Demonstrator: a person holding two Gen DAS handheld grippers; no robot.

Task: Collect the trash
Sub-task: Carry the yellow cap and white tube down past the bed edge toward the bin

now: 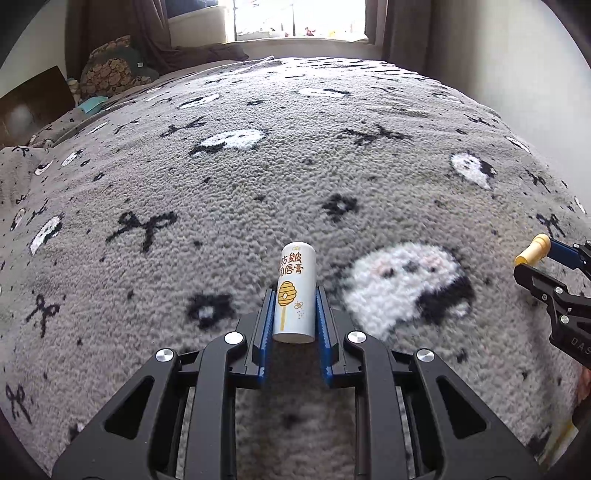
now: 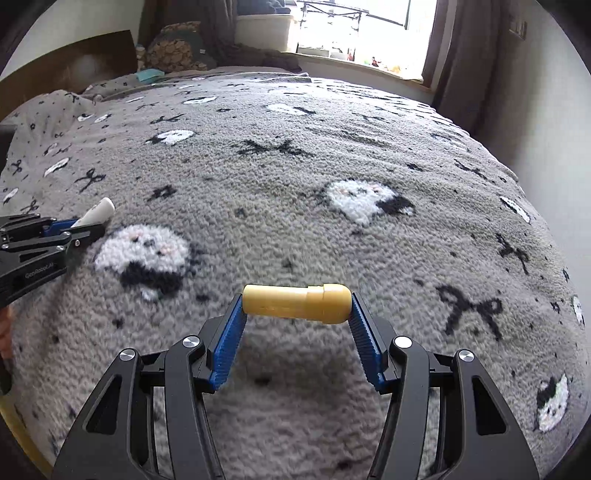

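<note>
My left gripper (image 1: pixel 294 295) is shut on a white lip-balm tube (image 1: pixel 294 291) with a yellow beehive print, held lengthwise between the blue pads above the grey blanket (image 1: pixel 258 184). It shows at the left of the right wrist view (image 2: pixel 83 225), the white tube (image 2: pixel 96 212) sticking out. My right gripper (image 2: pixel 297 301) is shut on a yellow plastic tube (image 2: pixel 295 303), held crosswise by its two ends. That gripper also shows at the right edge of the left wrist view (image 1: pixel 532 262) with the yellow tube (image 1: pixel 533 249).
The grey fleece blanket with black bows and white cat faces covers a bed. Pillows (image 1: pixel 110 66) and a wooden headboard (image 1: pixel 29 99) are at the far left. A window (image 1: pixel 299 16) with brown curtains is beyond. A wall (image 1: pixel 517 55) lies to the right.
</note>
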